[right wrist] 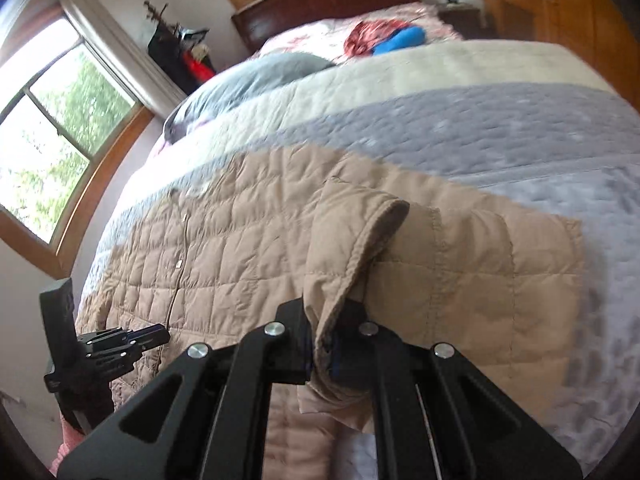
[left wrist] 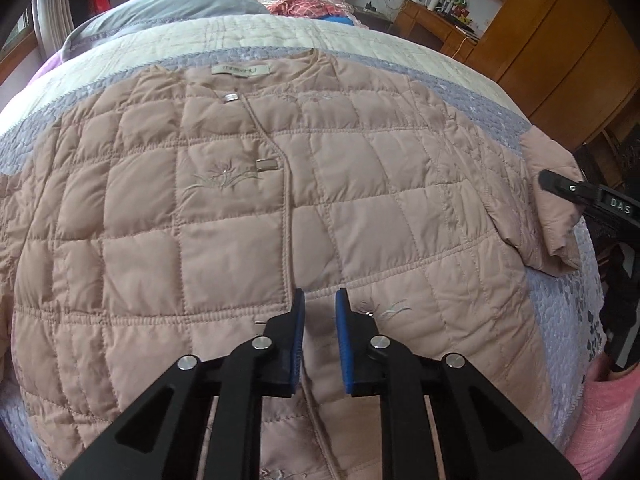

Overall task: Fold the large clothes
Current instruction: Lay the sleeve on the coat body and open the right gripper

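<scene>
Quilted jacket (left wrist: 248, 216): pale pink-beige, laid front-up and spread flat across the bed, collar label toward the headboard, hem toward the person.
Handling: judged light and puffy, soft all through, with a smooth shell that may slide on itself; folds will likely spring back unless pressed down.
Sleeve (right wrist: 360, 240): the right-side sleeve is lifted and doubled over toward the body; its cuff end is the natural hold, and the quilted seams give some bite.
Right gripper (right wrist: 322, 344): pressed together on the sleeve's cuff edge, fabric bunched between the pads and draping over them.
Left gripper (left wrist: 320, 320): jaws narrowed to a small gap over the lower front beside the placket; whether the pads pinch any fabric I cannot tell.
Snaps (left wrist: 267, 165): small metal fasteners along the placket, the only hard spots; better not to grip on them.
Bedspread (left wrist: 560, 312): lilac and cream quilt under the jacket, soft, so the jacket may drag it.
Edges: the bed's near edge runs close under the hem, and the right side drops off just past the sleeve.
Open room: broad bare bedspread beyond the collar; a grey pillow (right wrist: 256, 76) and red and blue bundles (right wrist: 384, 40) lie well apart near the headboard.
</scene>
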Action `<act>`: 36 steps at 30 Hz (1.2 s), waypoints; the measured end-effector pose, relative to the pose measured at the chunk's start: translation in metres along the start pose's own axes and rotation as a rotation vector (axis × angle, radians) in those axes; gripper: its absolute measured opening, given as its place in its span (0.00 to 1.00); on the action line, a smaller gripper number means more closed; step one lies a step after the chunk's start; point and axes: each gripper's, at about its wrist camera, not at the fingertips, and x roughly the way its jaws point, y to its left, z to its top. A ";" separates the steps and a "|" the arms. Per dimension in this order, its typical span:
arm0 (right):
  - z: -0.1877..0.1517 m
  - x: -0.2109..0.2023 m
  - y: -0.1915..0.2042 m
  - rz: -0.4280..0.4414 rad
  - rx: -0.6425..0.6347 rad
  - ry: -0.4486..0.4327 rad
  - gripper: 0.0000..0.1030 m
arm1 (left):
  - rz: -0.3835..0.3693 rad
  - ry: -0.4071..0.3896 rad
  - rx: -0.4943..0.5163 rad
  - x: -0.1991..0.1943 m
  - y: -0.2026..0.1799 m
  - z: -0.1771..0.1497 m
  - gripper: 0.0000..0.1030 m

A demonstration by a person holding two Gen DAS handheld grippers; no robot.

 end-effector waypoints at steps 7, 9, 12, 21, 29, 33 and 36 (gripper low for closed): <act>-0.006 0.017 0.013 0.120 -0.021 0.037 0.37 | -0.035 -0.006 -0.014 0.001 0.000 0.001 0.22; -0.009 0.003 0.010 0.182 -0.015 -0.006 0.38 | -0.088 -0.012 -0.024 -0.002 -0.007 0.004 0.31; -0.010 -0.027 -0.009 0.092 0.025 -0.098 0.38 | -0.161 -0.018 -0.015 -0.003 -0.028 0.012 0.39; -0.021 -0.087 -0.092 -0.258 0.206 -0.255 0.37 | -0.275 -0.006 0.013 0.032 -0.111 0.050 0.58; -0.030 -0.067 -0.143 -0.270 0.328 -0.189 0.37 | -0.317 0.056 -0.027 0.067 -0.134 0.061 0.09; -0.032 -0.060 -0.140 -0.243 0.341 -0.179 0.37 | -0.307 -0.038 -0.024 0.045 -0.117 0.058 0.04; -0.032 -0.053 -0.132 -0.163 0.325 -0.158 0.37 | -0.271 -0.118 -0.027 0.015 -0.090 0.055 0.03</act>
